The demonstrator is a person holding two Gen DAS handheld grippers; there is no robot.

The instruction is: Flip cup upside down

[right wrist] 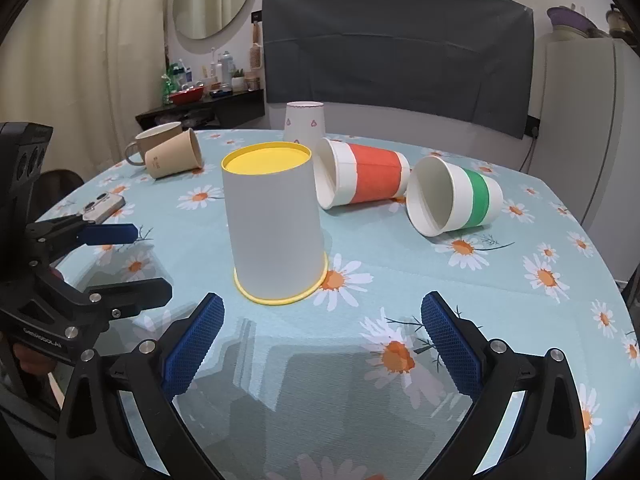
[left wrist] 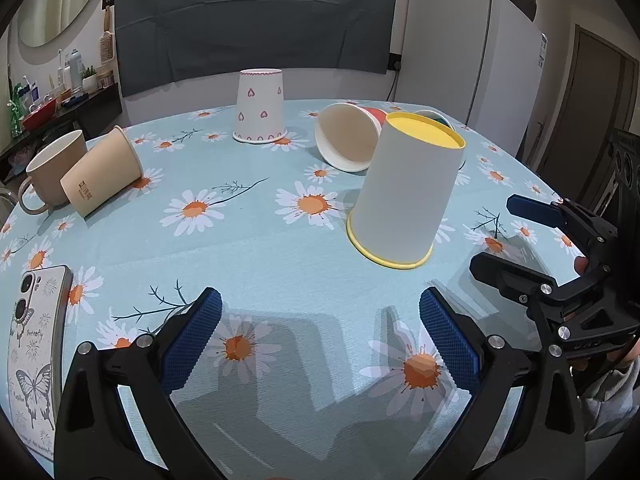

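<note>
The white cup with yellow rim (right wrist: 276, 224) stands mouth-down on the table (right wrist: 400, 280), its yellow base facing up, in the middle of the daisy-print cloth and toward the near edge. Nothing touches it.

My left gripper (left wrist: 320, 336) hangs above the near edge, jaws spread wide, nothing between the blue pads (left wrist: 192, 344). My right gripper (right wrist: 322, 344) is likewise spread wide and empty, just short of the cup. Each gripper shows in the other's view: the right one (left wrist: 516, 236) at the right side, the left one (right wrist: 132, 264) at the left side, both with jaws apart.

Behind the cup, a red-banded cup (right wrist: 362, 178) lies on its side, mouth toward me; a green-banded cup (right wrist: 454, 196) lies beside it toward the right edge, also on its side. A heart-print cup (left wrist: 260, 106) stands mouth-down near the far edge. At the far left edge a brown paper cup (left wrist: 100, 170) lies tilted against a beige mug (left wrist: 52, 168). A phone (left wrist: 36, 332) lies face-down by the near left edge.
</note>
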